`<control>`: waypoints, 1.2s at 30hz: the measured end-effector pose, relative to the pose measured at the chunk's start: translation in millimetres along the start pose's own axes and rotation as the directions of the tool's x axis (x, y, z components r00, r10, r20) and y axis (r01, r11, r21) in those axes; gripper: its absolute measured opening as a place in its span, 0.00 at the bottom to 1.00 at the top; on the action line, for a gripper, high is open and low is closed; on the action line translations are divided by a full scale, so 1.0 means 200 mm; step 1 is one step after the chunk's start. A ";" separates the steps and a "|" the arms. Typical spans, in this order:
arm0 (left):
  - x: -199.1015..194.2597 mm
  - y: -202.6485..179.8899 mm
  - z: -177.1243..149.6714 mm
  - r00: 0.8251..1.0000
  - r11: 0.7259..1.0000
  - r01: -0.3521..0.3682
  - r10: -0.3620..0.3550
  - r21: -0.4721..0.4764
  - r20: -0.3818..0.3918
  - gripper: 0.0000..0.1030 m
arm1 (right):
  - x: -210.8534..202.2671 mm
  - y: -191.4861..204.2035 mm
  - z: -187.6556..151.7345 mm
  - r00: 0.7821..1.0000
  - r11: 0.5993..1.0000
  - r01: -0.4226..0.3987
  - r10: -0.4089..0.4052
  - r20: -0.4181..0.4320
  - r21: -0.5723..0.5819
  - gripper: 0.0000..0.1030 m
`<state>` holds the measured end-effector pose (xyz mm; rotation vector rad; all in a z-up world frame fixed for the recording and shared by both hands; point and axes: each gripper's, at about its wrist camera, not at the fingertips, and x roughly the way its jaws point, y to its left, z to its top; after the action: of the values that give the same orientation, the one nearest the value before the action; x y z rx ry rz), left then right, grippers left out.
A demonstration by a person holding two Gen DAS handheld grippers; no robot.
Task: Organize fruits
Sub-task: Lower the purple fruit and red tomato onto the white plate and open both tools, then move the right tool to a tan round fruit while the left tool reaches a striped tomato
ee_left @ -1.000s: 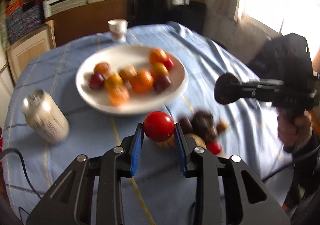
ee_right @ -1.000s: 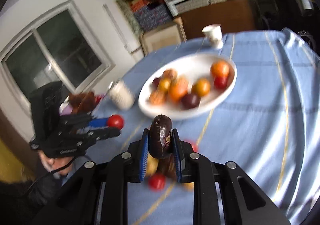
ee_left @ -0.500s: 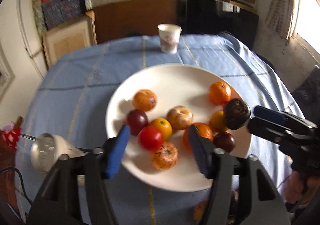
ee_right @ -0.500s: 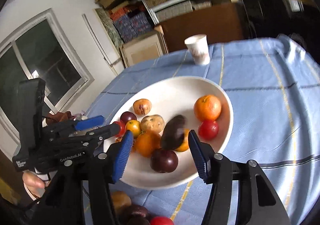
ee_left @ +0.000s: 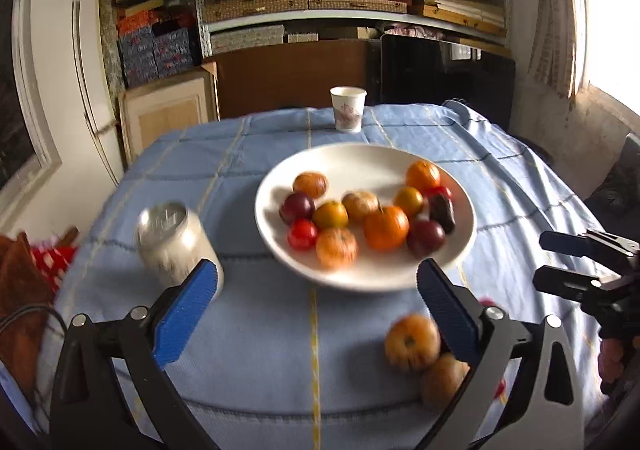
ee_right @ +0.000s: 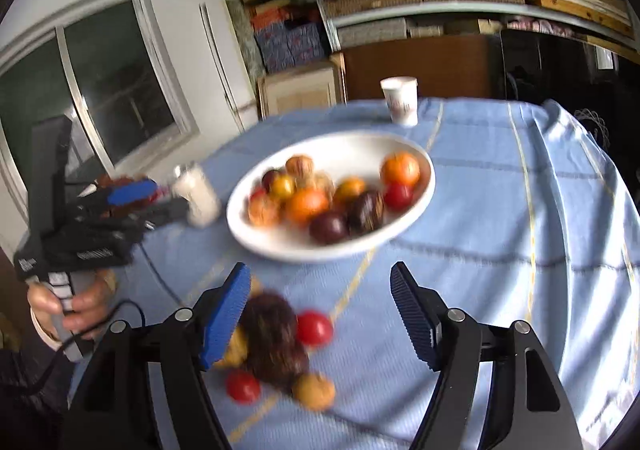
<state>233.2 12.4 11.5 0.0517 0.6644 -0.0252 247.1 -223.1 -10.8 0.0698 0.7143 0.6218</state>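
Tomato now on plate.

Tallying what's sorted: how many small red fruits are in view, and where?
4. On the plate: a left red fruit and a right red fruit. On the cloth: a far red fruit and a near red fruit. Others may be hidden.

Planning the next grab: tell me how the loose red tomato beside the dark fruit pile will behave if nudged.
The red tomato looks round and glossy, so it probably rolls easily and may slip between pads. It lies on soft blue cloth, which may slow it. Probably light and easily bruised.
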 end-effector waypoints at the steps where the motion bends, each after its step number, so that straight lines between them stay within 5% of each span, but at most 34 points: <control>1: 0.00 0.02 -0.03 1.000 1.000 0.001 -0.001 -0.016 -0.010 0.95 | -0.01 0.01 -0.03 1.000 1.000 -0.004 0.003 -0.027 -0.022 0.71; 8: 0.02 0.13 -0.13 0.998 0.995 0.000 -0.007 -0.097 -0.066 0.95 | -0.02 0.10 -0.17 0.992 0.988 0.016 -0.036 -0.122 -0.154 0.71; 15: 0.00 0.13 -0.16 0.998 0.996 0.008 -0.014 -0.094 -0.063 0.95 | 0.04 0.11 -0.25 0.977 0.985 0.017 -0.054 -0.206 -0.174 0.44; 23: 0.01 0.11 -0.17 0.996 0.995 0.031 -0.039 -0.092 -0.077 0.95 | 0.08 0.14 -0.28 0.972 0.978 0.033 -0.080 -0.222 -0.207 0.43; 28: 0.01 0.11 -0.18 0.996 0.996 0.036 -0.042 -0.087 -0.079 0.95 | 0.11 0.14 -0.28 0.967 0.981 0.031 -0.078 -0.242 -0.194 0.29; 36: 0.01 0.05 -0.21 0.991 0.995 0.089 -0.093 -0.048 -0.099 0.95 | 0.06 0.09 -0.26 0.977 0.993 0.017 -0.042 -0.211 -0.120 0.28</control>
<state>209.6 25.3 -21.2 -0.0191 0.7676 -0.0970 212.5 -210.0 -51.9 -0.1182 0.8827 0.6478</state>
